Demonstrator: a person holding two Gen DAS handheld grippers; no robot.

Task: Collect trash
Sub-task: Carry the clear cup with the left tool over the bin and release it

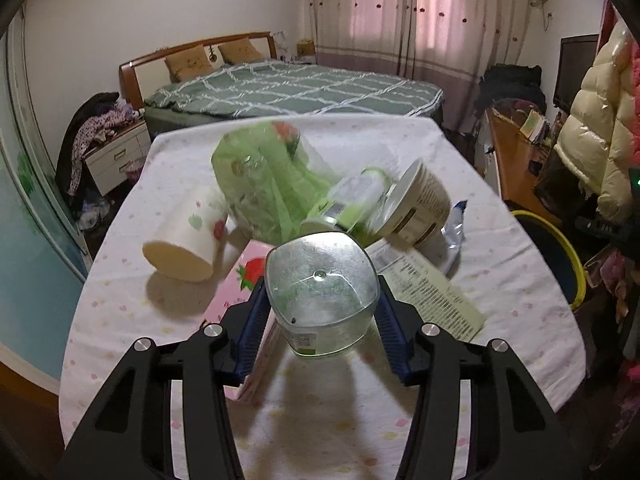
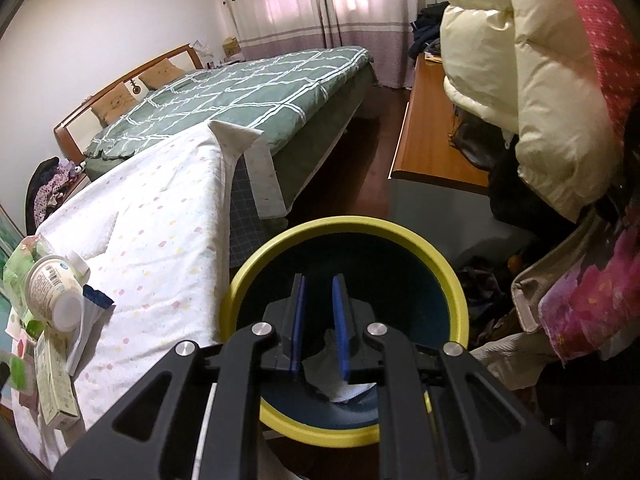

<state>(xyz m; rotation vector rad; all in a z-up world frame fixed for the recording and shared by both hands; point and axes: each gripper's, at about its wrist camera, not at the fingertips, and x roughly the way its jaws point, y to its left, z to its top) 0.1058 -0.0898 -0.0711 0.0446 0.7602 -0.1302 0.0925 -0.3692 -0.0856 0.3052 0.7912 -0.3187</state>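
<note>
Table edge [image 2: 224, 184] beside bin [image 2: 440, 256], floor gap seemingly narrow

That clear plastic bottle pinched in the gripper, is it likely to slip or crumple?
The clear bottle looks empty, so probably light. Its thin see-through wall may well dent under the left gripper. Its glossy, rounded sides could slip or twist between the blue pads.

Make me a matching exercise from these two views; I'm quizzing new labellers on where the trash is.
Things:
1. clear plastic bottle
2. white crumpled tissue
3. pink strawberry box
4. white paper cup

Places:
A. inside the yellow-rimmed bin
B. on its side on the tablecloth
C. between the left gripper pads
D. beside the left gripper's left finger

Pairs: 1-C, 2-A, 3-D, 4-B
</note>
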